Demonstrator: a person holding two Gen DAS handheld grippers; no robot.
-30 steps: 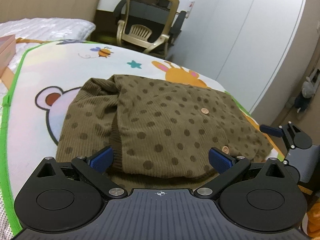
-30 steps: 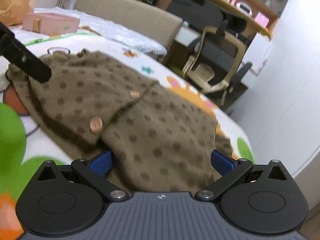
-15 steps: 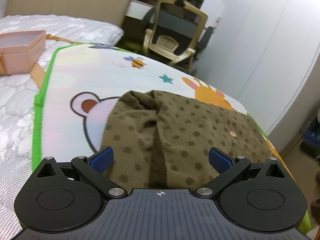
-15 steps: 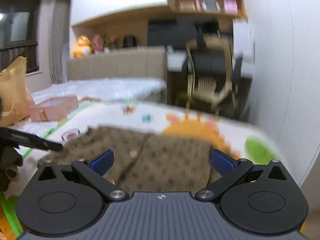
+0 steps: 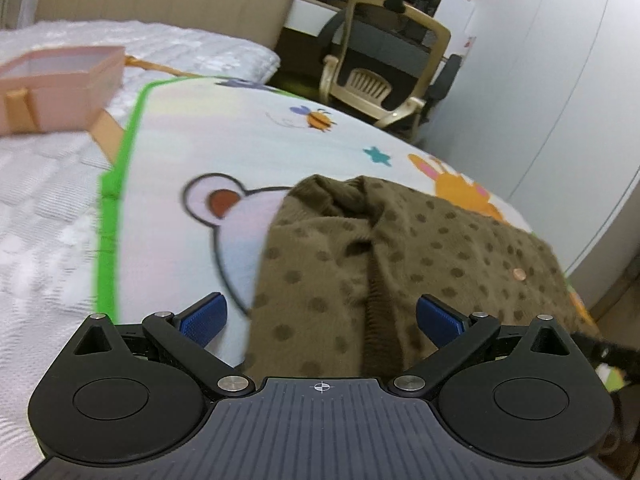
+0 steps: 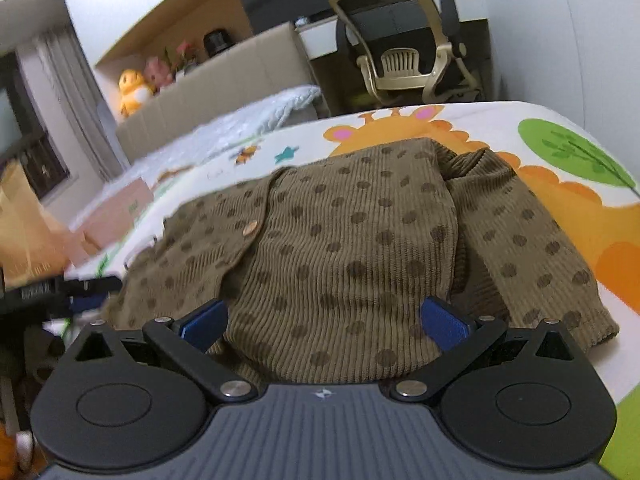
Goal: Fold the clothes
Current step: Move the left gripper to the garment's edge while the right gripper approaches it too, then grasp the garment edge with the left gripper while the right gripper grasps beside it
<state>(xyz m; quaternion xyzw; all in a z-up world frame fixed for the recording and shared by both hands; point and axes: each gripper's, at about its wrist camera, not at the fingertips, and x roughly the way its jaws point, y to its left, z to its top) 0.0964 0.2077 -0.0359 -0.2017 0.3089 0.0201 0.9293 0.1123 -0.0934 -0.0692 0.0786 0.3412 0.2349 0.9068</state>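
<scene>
An olive-brown corduroy garment with dark dots and small buttons lies partly folded on a cartoon-print play mat. My left gripper is open at the garment's left near edge, its left pad over bare mat and its right pad over the cloth. My right gripper is open too, low over the garment's near hem, with cloth between and below its blue pads. In the right wrist view, part of the left gripper shows at the far left. Neither gripper holds anything.
The mat covers a bed with a white quilt and a beige headboard. A pink box sits left of the mat. An office chair stands beyond the bed. A white wall is at right.
The left gripper has shifted left along the garment, from its middle to its left edge. The right wrist view swung up and then back down over the garment's right hem. Both stayed open.
</scene>
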